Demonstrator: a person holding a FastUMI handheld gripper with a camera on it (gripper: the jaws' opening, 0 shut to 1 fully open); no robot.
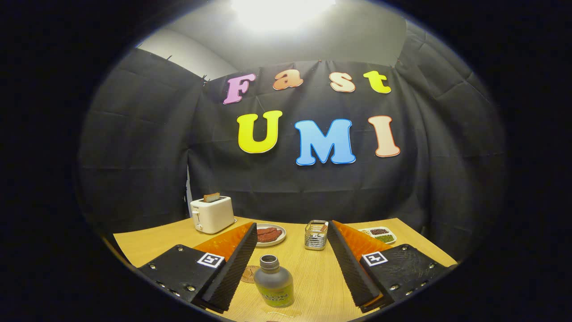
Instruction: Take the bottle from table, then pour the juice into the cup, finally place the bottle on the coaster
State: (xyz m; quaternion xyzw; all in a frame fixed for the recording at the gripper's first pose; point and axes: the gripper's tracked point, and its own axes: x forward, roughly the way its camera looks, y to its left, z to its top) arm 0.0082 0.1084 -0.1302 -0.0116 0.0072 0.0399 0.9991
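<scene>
Half coaster (249, 273) hidden behind bottle (273, 281); tool (291, 232) fingers spread wide.

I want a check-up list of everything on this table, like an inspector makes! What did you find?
Surface: wooden table, looks dry and tidy.
Job's things: bottle upright between the fingers, no cap seen; round coaster just behind it, partly hidden by the left finger; glass cup further back, beyond the fingers.
Clutter: toaster with a slice of toast sticking up; plate of reddish food; divided snack tray.
Gripper: gripper open, fingers wide apart either side of the bottle, not touching it.
Cables: nothing seen.
Surroundings: black cloth wall, bright lamp overhead.
</scene>
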